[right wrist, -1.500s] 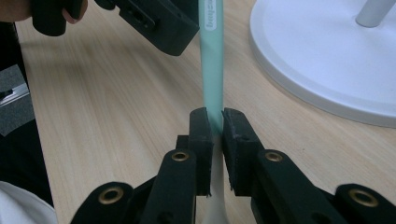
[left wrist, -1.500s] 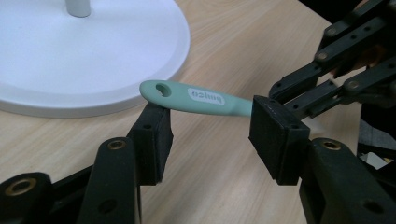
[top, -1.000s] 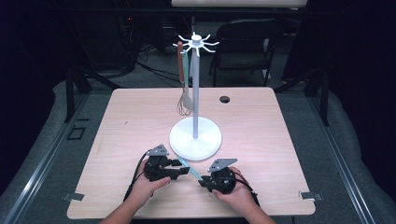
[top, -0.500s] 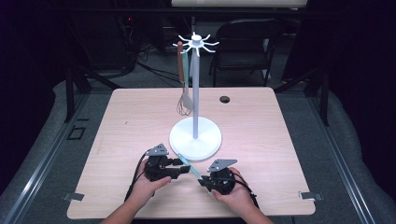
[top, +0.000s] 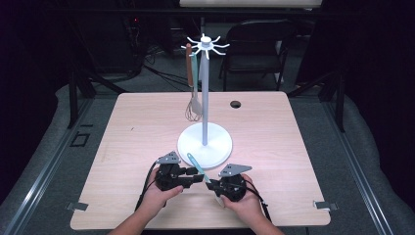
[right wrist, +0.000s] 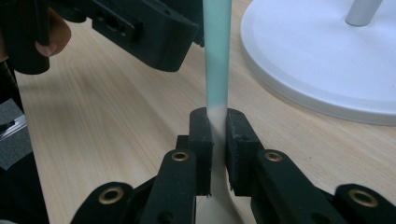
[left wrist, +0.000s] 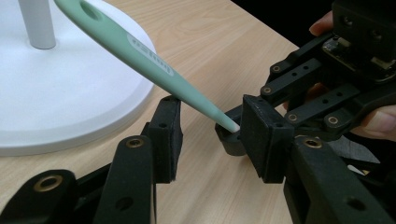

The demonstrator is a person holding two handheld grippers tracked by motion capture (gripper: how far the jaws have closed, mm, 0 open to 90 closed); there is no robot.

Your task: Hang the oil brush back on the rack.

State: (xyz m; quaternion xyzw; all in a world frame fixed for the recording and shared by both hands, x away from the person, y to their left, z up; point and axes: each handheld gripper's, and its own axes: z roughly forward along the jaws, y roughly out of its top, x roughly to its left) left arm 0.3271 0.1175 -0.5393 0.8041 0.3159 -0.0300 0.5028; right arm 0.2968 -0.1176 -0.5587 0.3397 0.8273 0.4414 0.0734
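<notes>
The slim mint-green plastic utensil with a pale neck (left wrist: 154, 63) slanted above the light wooden surface (top: 303, 142), its handle end with the hanging hole reaching over the rim of the round white base of the utensil stand (top: 204, 145). The right claw (right wrist: 217, 122) was clamped on its pale neck. The left claw (left wrist: 210, 135) stood open around the handle just beside that grip; its jaws had just been closing, the pads seemingly not yet pressing. Farther back, a wooden-handled wire whisk (top: 191, 93) and what looked like a spatula hung from the stand's white hooked top (top: 206, 44).
</notes>
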